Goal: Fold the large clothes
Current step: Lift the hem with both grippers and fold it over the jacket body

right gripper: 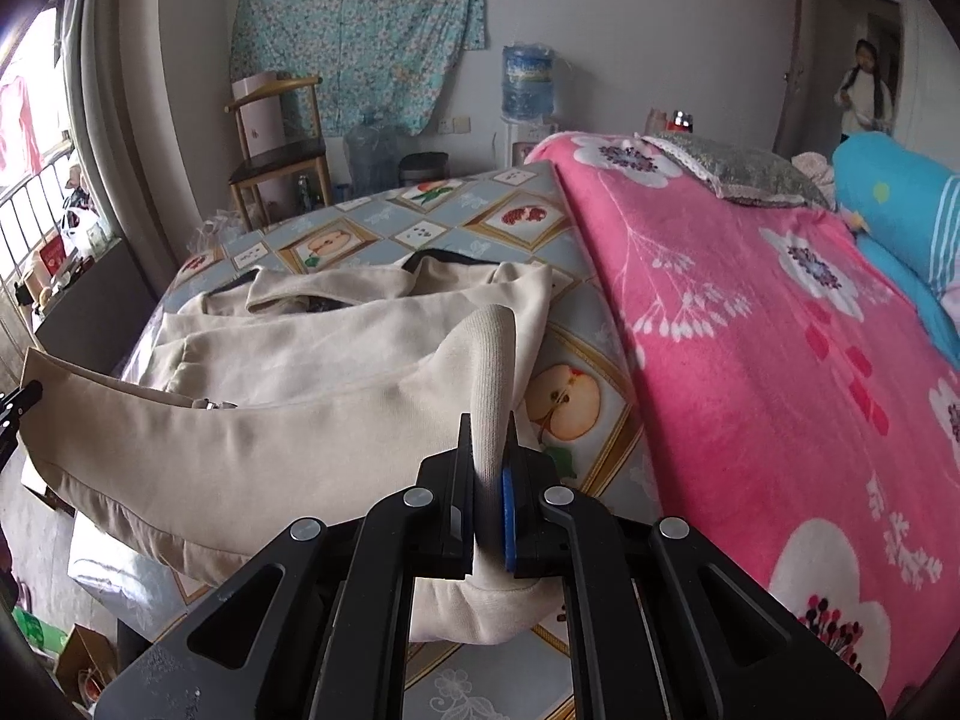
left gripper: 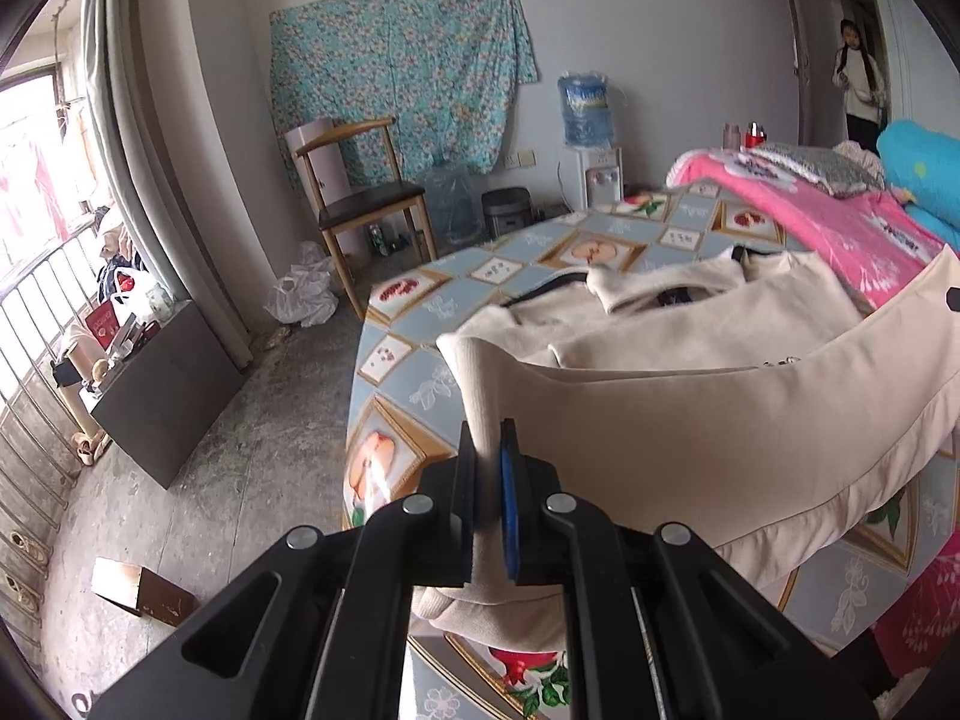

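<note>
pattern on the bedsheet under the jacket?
Grey-blue bedsheet with gold-framed fruit pictures, apples and pomegranates; clearest in the right wrist view.

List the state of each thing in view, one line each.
Left tongs: shut on the cream jacket's hem corner.
Right tongs: shut on the other hem corner.
Cream jacket: hem lifted, collar end resting on the bed.
Pink blanket: spread flat.

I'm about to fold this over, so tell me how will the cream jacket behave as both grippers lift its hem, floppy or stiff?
Probably floppy: the cream jacket sags in a curve between the left gripper and the right gripper. It looks thick, so likely fairly heavy. The ribbed hem bunches in the shut jaws, so slipping seems unlikely.
</note>
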Tool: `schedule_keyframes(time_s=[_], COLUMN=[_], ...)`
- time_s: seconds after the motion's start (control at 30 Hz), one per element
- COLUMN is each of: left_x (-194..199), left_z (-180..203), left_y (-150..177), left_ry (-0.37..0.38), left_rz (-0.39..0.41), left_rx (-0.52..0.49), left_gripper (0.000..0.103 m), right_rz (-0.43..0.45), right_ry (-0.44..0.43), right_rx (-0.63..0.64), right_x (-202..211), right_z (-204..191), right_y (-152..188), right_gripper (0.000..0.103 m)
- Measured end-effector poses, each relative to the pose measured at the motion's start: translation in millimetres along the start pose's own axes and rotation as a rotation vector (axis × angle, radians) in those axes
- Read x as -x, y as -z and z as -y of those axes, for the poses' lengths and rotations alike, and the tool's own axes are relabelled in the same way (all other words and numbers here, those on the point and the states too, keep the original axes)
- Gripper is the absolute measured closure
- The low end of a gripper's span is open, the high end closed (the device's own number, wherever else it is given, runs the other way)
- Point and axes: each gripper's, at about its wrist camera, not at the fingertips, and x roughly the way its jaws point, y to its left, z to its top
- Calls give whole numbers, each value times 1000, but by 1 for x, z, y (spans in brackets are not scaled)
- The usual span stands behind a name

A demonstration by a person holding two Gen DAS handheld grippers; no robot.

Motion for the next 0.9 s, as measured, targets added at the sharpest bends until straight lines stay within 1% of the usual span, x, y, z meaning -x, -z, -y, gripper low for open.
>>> schedule_keyframes(time_s=[0.17,0.27,0.43,0.53,0.63,0.7,0.77,0.9], left_x=[-7,-21,-63,-99,-145,-181,-217,-277], left_z=[-6,-10,-23,-29,-26,-25,-21,-15], left_y=[-30,-50,-93,-117,-136,-143,-143,-126], left_ry=[2,-1,17,14,22,34,46,55], left_rz=[48,71,72,57,17,-33,-98,-234], left_rx=[-7,-17,-12,-21,-17,0,13,8], left_gripper=[96,96,96,96,96,96,96,96], right_rz=[66,86,102,99,78,51,4,-118], right_ry=[-11,-30,-50,-47,-40,-36,-31,-3], right_rx=[-8,-14,-7,10,16,15,15,28], right_x=[-1,-15,-51,-83,-125,-156,-190,-251], right_z=[5,9,12,11,10,10,10,12], right_y=[-28,-51,-93,-121,-144,-152,-153,-139], right_gripper=[96,96,97,97,97,97,97,97])
